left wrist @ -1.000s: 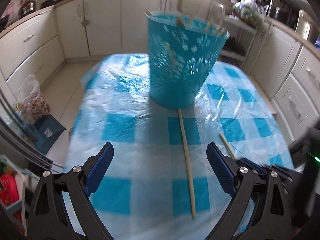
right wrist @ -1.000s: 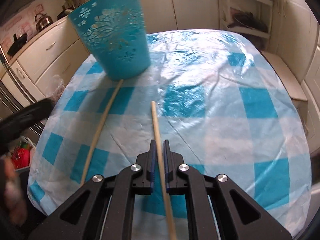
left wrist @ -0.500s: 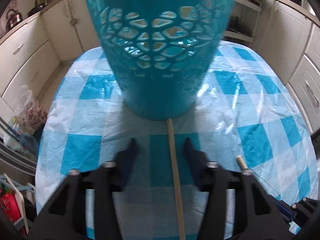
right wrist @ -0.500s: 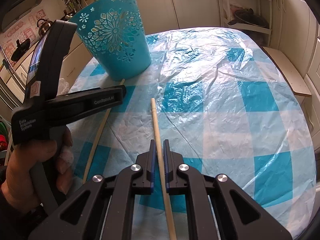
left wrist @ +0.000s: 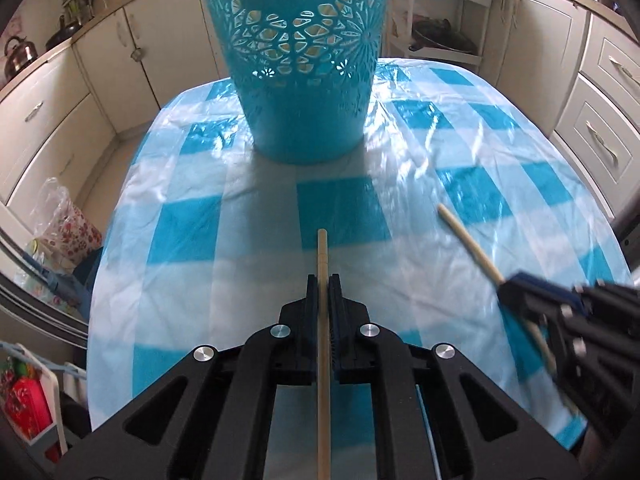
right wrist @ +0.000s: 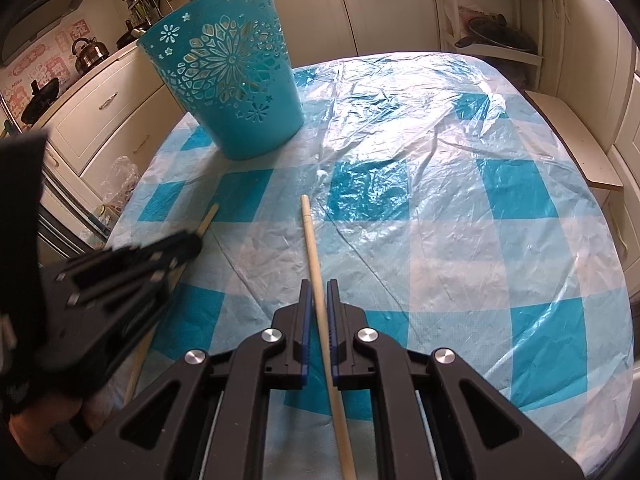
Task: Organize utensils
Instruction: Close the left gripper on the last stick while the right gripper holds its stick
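Chopsticks both pinched | left gripper (left wrist: pixel 323 280) clamps one chopstick (left wrist: pixel 322 252), right gripper (right wrist: pixel 316 286) the other chopstick (right wrist: pixel 310 236), near tabletop's front edge | lift level, drop into basket (left wrist: pixel 298 60) at far edge

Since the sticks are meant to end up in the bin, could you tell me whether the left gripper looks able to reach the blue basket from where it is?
Probably yes. The left gripper, shut on its wooden stick, faces the blue basket with only bare tablecloth between them. The right gripper sits off to the side.
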